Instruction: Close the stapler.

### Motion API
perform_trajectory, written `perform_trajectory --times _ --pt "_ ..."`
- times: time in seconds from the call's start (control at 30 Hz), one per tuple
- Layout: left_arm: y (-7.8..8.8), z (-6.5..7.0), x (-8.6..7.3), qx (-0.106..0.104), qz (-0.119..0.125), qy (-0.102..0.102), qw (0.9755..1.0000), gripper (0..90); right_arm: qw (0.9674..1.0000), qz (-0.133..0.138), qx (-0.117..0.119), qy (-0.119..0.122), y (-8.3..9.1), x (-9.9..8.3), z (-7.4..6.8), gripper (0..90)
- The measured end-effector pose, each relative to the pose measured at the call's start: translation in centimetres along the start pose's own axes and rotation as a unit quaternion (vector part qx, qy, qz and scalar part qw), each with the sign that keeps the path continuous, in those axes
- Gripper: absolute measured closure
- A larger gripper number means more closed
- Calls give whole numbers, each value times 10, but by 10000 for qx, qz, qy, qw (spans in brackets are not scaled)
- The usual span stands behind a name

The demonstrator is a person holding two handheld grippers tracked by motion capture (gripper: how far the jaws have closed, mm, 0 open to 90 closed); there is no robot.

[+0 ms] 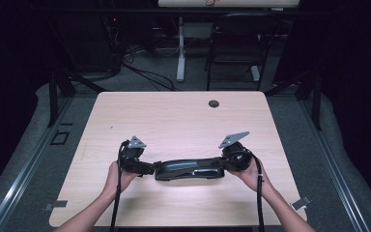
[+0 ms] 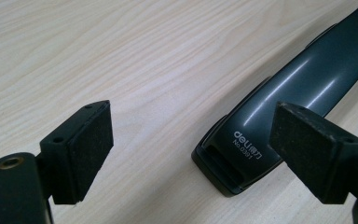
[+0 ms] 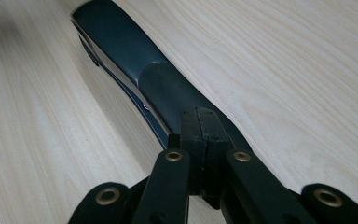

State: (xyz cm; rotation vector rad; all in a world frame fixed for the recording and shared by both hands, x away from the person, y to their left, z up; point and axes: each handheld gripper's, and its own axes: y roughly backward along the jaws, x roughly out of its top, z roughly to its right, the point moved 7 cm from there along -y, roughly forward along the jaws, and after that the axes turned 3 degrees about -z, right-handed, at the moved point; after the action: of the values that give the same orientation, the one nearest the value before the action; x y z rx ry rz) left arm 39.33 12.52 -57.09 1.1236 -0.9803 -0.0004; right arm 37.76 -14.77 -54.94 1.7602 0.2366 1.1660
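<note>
Stapler (image 1: 189, 170): lies flat near the bench's (image 1: 183, 116) front edge, between both grippers.
Left gripper (image 2: 186, 149): jaws released — stapler end just short of them.
Right gripper (image 3: 204, 140): jaws clenched, pressed together — stapler's near end hidden behind them.

Lab-like recording space: bare wooden table (image 1: 174, 116), black frame posts (image 1: 53, 99), floor cables (image 1: 145, 72), folding chair (image 1: 234, 46).

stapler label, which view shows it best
The left gripper view: the white print on the stapler is readable there, near its end. The high view shows the whole stapler, too small to read. The right gripper view shows its top without print.
</note>
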Motion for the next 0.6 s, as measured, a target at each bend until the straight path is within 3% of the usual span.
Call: perform_trajectory --times 0.23,0.5,0.6 --pt "0 0 -1 -5 -33 -14 10000 135 9999 0 149 -25 -2 1 -4 900" --pt "0 1 0 11 -31 -25 10000 137 9999 -95 86 -3 -6 -1 -6 900" --pt "-1 1 0 23 -9 -17 10000 136 9996 -6 247 -106 -6 0 -6 900"
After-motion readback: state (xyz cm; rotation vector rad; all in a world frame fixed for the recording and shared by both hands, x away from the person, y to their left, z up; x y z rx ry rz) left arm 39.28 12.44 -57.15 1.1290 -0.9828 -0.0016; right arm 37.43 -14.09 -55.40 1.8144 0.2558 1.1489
